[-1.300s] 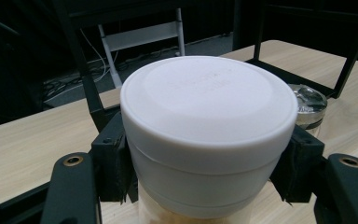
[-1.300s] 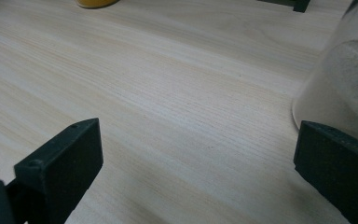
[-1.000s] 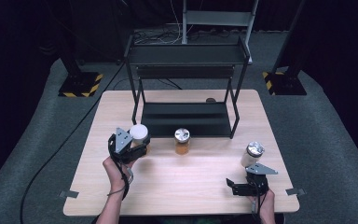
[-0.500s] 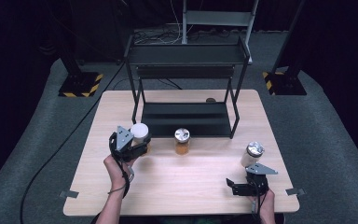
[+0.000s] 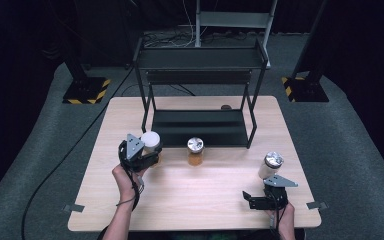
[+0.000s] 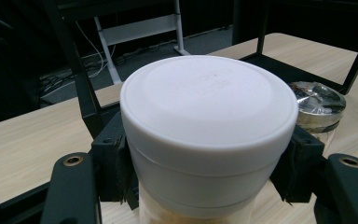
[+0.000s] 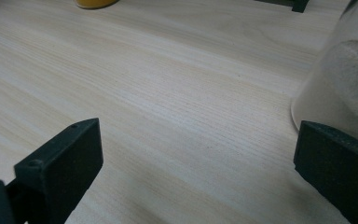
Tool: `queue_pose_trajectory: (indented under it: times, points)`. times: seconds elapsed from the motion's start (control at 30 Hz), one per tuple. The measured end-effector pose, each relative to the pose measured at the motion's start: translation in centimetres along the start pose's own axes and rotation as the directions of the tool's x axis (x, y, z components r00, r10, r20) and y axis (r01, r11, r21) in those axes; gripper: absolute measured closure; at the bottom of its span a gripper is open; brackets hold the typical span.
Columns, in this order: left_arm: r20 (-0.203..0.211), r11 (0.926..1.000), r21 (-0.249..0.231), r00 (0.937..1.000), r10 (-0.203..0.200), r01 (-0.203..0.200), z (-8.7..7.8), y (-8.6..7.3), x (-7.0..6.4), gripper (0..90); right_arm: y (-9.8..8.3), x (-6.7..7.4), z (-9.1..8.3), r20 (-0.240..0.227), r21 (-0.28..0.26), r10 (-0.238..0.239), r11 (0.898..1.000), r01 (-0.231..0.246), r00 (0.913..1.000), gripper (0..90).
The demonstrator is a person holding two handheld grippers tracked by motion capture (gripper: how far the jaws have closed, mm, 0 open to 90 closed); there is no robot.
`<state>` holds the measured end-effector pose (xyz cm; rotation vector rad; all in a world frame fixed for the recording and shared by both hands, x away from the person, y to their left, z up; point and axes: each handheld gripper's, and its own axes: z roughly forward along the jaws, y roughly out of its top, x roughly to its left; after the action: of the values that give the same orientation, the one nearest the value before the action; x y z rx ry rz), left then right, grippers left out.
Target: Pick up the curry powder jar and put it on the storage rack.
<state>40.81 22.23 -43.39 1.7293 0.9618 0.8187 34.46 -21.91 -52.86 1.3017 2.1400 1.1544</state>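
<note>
A white-lidded jar point(image 5: 150, 140) with tan contents stands on the left half of the wooden table point(image 5: 200, 200). My left gripper point(image 5: 147, 156) is shut on it, and in the left gripper view the white-lidded jar point(image 6: 205, 121) has a black pad point(image 6: 114, 170) pressed against each side just below the lid. My right gripper point(image 5: 260, 194) rests low at the table's front right, open; in the right gripper view my right gripper point(image 7: 196, 158) has bare table between its jaws. A silver-lidded jar of pale powder point(image 5: 271, 165) point(image 7: 347, 88) stands just beyond its right jaw, apart from it.
A silver-lidded jar with amber contents point(image 5: 195, 151) point(image 6: 318, 106) stands mid-table, in front of a black two-level metal rack point(image 5: 200, 59). A small dark disc point(image 5: 225, 107) lies behind the rack. A black cable point(image 5: 65, 165) trails off to the left over the floor.
</note>
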Motion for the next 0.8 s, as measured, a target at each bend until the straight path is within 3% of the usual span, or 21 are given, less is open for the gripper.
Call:
queue_pose_trajectory:
  times: [0.8]
  points:
    - [0.006,0.9998,0.016,0.9999,0.014,-0.014,1.2,0.6,0.0,33.9,0.0,0.0,0.0,-0.003,0.001,-0.001,1.000,0.001,1.0000,0.4]
